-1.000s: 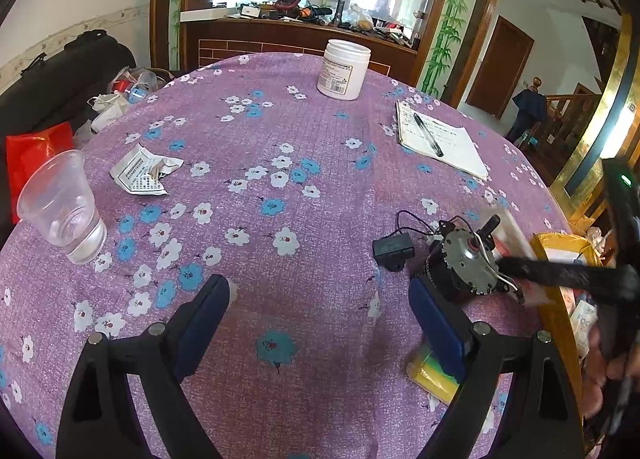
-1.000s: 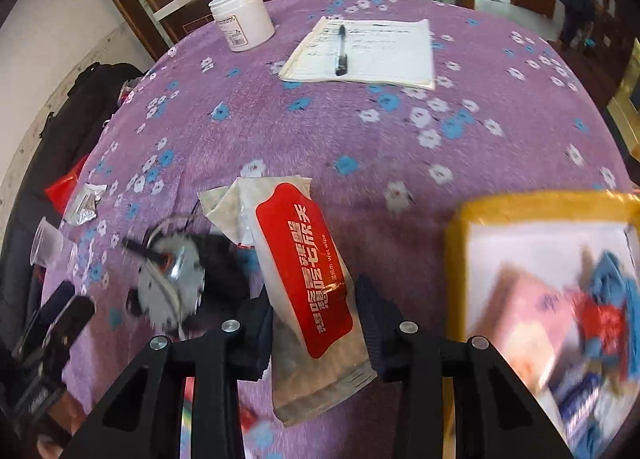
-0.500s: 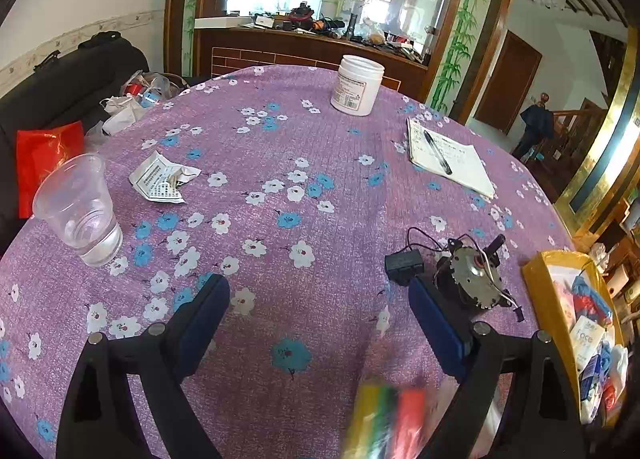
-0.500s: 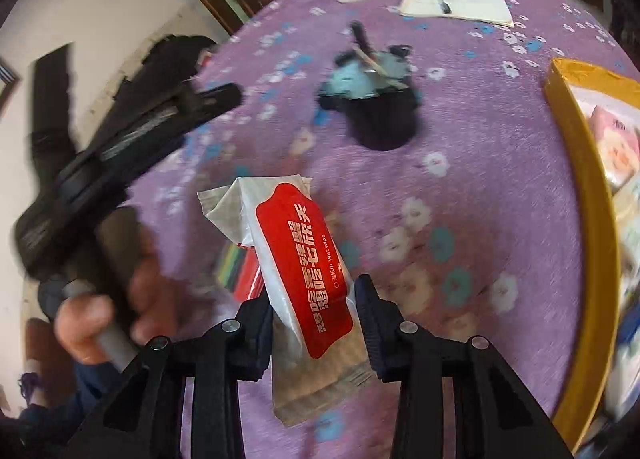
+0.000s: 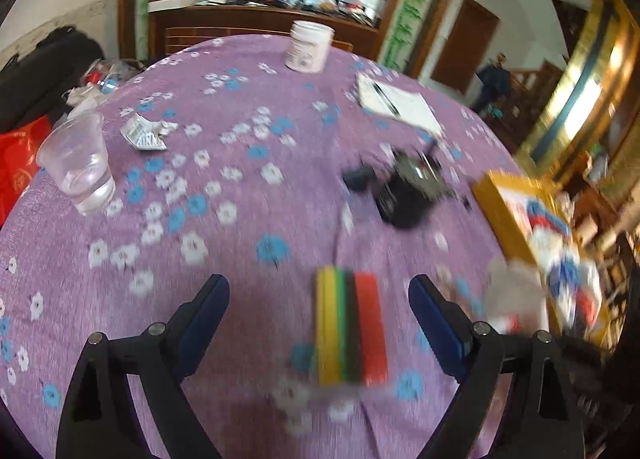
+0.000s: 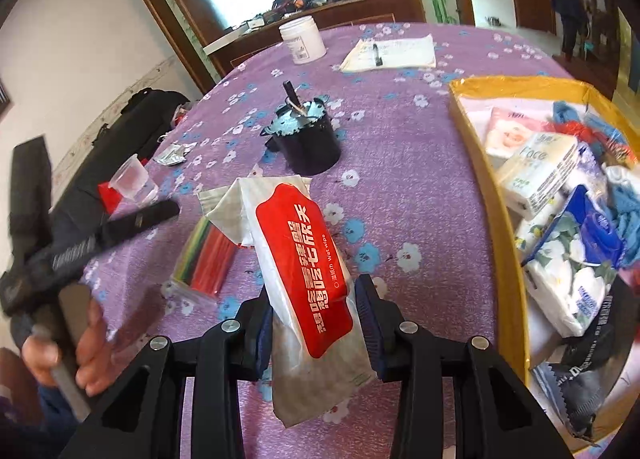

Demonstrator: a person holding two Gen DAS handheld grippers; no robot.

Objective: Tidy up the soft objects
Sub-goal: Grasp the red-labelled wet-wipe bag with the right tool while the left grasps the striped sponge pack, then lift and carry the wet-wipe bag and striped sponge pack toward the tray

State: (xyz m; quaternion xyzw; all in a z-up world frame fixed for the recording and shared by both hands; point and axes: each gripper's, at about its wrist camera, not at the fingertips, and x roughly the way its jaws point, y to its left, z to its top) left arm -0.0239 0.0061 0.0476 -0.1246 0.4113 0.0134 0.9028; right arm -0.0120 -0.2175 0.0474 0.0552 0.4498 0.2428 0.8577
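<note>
Wipes pack [image 6: 308, 279] is clamped in your right tongs [image 6: 316, 319], held up off the tabletop [image 6: 400, 163] w/ the red label facing you, just left of the yellow box [image 6: 488, 195] that already holds tissue packs & other soft stuff. So you're mid-carry: pack picked, not yet dropped. Next, I'd say: swing right over the box rim, lower onto the pile, then let go; the pack is floppy, so expect sag. Left tongs [image 5: 320, 315] are wide apart & empty, low over the tabletop w/ the colored stack [image 5: 352, 331] between the fingers — looks like the next pick, though blur hides detail there.
</note>
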